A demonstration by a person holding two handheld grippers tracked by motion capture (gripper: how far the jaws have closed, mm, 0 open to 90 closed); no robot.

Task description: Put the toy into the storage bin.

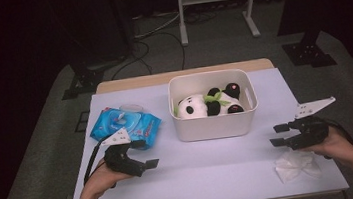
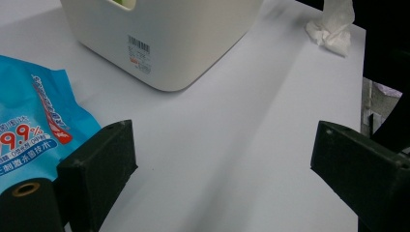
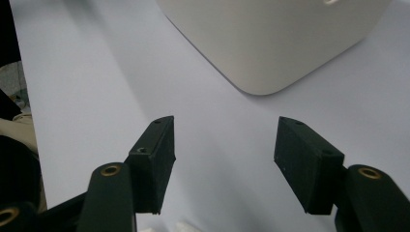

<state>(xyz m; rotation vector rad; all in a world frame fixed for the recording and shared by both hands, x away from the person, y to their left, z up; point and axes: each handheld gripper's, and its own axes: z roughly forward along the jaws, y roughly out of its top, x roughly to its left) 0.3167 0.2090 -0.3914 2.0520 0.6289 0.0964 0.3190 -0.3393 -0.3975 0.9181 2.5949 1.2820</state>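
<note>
So the worktop [image 1: 212, 166] has a white bin [image 1: 215, 121] mid-back, and the crumpled tissue [image 1: 296, 165] sits just under the right claw [image 1: 277, 135], nearer the person. Both claws are open and empty, left claw [image 1: 147, 164] far off.

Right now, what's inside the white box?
A plush panda lies inside the white box, with a green bit on it and a pink spot on one black part. The box walls and the toy itself hide whatever lies underneath.
</note>
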